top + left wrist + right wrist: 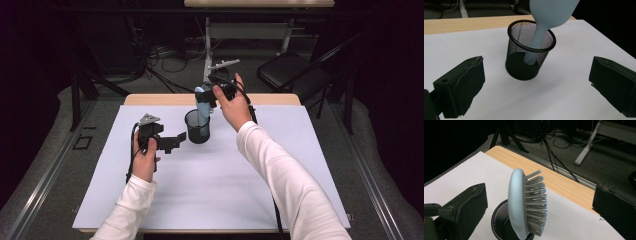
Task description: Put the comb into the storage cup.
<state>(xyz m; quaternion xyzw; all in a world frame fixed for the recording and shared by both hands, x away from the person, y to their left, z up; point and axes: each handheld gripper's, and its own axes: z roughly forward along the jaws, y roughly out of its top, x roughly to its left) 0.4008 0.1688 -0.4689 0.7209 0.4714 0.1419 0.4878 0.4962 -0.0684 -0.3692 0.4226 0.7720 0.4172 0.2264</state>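
Standing handle-down in the mesh pen cup (530,53), the pale blue hairbrush (526,205) has its long axis nearly upright between the spread jaws of the right gripper (216,92); the left gripper (167,142), likewise unclenched and empty, waits beside the cup.

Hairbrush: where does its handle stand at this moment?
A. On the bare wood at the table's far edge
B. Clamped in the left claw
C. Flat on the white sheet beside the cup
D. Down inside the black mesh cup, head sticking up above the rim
D: the hairbrush has its pale blue handle down inside the mesh cup, and its bristled head rises above the rim between the open right claw's jaws.
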